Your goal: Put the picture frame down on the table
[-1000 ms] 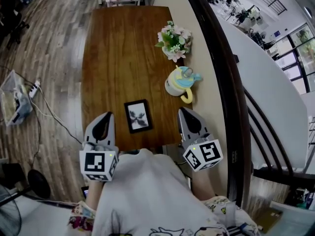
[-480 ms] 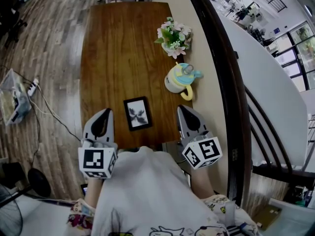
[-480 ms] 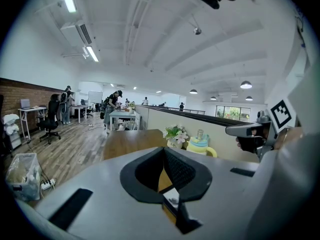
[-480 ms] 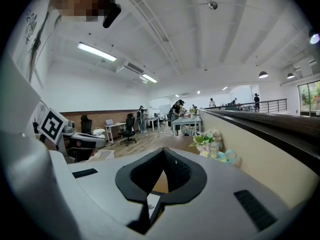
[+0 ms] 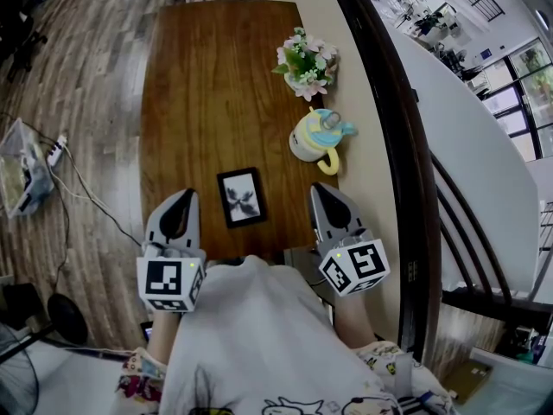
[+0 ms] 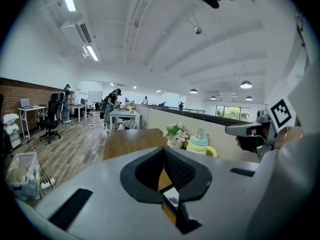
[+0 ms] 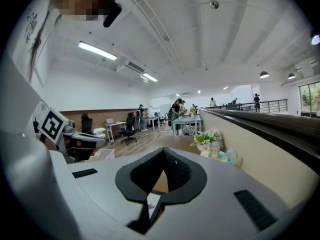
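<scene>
The picture frame, black-edged with a dark plant print, lies flat on the wooden table near its front edge. No gripper touches it. My left gripper hovers just left of the frame, jaws together and empty. My right gripper sits to the frame's right, near the table's right edge, also shut with nothing held. In the left gripper view the left gripper points along the table, and the right gripper does the same in its own view. Both gripper bodies hide the frame in those views.
A pot of flowers and a yellow cup with a blue lid stand along the table's right edge, by a low beige wall. Wooden floor with cables and a bag lies to the left. A fan base stands lower left.
Both grippers and the frame keep their places. Only the head camera has shifted slightly.
</scene>
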